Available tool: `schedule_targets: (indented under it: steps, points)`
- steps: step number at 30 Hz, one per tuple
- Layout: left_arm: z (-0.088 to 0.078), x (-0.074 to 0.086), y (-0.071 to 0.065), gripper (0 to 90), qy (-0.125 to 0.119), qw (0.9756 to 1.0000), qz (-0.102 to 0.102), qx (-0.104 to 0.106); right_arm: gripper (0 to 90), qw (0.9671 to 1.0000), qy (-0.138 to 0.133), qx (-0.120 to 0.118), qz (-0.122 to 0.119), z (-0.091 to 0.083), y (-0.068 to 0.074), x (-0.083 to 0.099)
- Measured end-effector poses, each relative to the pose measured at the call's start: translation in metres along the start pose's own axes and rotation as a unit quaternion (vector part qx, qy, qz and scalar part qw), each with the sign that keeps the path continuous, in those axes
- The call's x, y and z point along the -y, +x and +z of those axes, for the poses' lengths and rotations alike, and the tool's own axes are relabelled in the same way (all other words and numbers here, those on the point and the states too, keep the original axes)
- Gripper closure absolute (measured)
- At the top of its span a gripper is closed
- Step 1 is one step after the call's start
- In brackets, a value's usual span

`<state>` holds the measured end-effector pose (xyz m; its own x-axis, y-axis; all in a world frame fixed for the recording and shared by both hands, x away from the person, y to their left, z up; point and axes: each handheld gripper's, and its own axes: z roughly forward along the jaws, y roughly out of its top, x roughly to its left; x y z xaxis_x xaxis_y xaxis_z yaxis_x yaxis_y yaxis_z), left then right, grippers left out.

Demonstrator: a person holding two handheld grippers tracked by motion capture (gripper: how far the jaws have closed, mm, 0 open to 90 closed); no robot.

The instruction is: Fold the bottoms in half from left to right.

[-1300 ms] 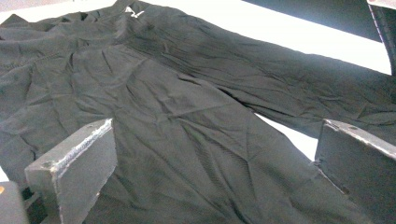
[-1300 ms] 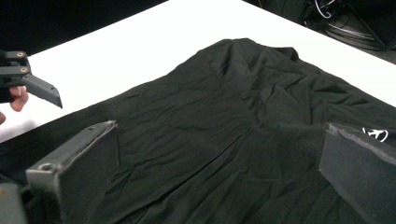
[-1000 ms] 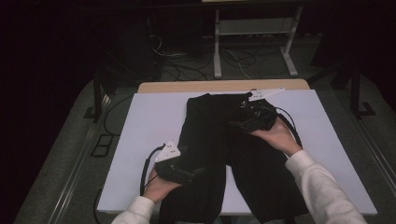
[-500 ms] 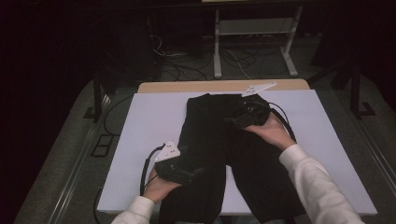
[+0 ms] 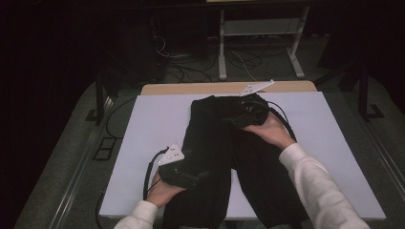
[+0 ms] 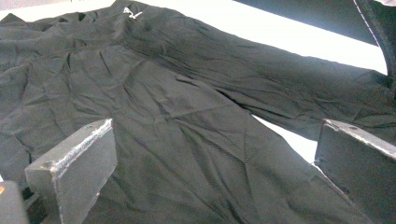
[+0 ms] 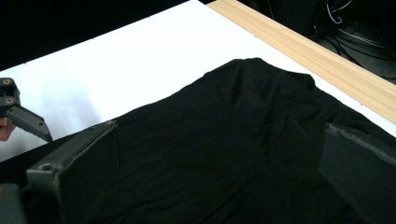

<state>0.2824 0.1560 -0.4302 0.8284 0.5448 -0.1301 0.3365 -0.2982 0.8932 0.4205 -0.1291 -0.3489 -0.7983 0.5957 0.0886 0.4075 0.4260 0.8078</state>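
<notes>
Here our left claw sits wide open over the near left leg of the black pants, which lie flat in the middle of the white table. Our right claw is wide open too, up by the waist. We think we should pinch only the top cloth, both sides together, and lift gently so it folds neatly. Behind the table, the room is dark, with cables on the floor.
</notes>
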Motion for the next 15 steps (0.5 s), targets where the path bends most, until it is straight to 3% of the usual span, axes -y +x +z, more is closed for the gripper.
schedule_targets:
  steps: [15]
  points:
    - [0.000,0.000,0.001,0.0,-0.001,1.0000,-0.003,0.000,0.0,0.9999,0.002,0.005,0.009,0.012,-0.008,-0.007]
